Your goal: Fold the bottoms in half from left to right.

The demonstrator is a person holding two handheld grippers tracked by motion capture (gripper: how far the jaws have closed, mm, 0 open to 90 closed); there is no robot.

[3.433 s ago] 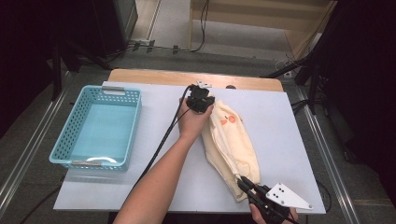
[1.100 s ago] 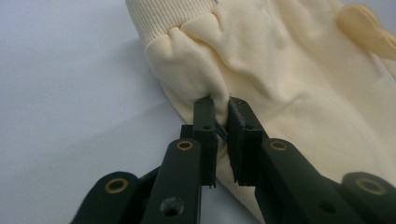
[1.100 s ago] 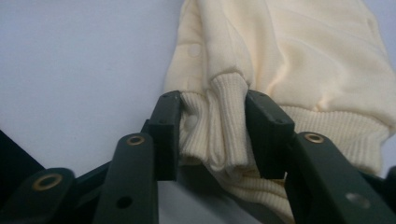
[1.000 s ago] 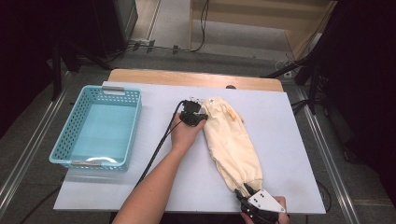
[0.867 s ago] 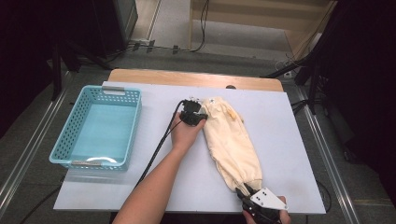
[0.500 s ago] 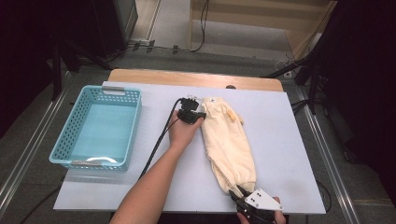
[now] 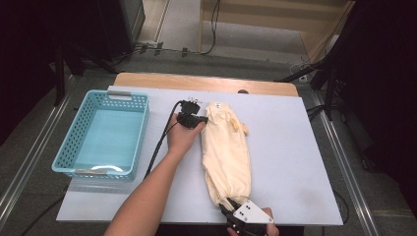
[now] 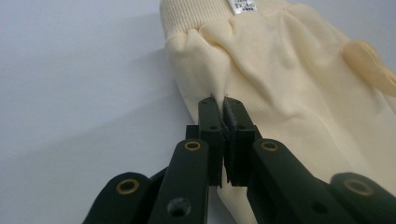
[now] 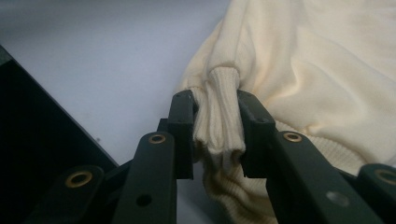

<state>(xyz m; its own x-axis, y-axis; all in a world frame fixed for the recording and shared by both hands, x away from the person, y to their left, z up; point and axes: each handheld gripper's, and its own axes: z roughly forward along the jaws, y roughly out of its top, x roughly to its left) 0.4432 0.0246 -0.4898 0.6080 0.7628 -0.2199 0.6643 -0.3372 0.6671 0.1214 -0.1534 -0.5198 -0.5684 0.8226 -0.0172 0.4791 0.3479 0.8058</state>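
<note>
A cream garment (image 7: 226, 147) lies folded into a long strip down the middle of the pale table (image 7: 295, 147), with its ribbed band and label at the far end. My left gripper (image 7: 195, 119) is at the strip's far left edge. The left gripper view shows it (image 8: 223, 100) shut on a pinch of the garment (image 8: 289, 93) just below the ribbed band. My right gripper (image 7: 227, 207) is at the near end by the table's front edge. There it (image 9: 217, 100) is shut on a bunched ribbed cuff of the garment (image 9: 327, 56).
A light blue plastic basket (image 7: 71, 142) stands on the table's left side, left of my left hand. The left gripper's cable (image 7: 160, 142) trails between the basket and the garment. The table's dark front edge (image 9: 42, 140) lies close beside the right gripper.
My right gripper has moved left along the front edge, dragging the garment's near end with it, so the strip lies straighter. The left gripper has shifted slightly, still gripping the fabric.
</note>
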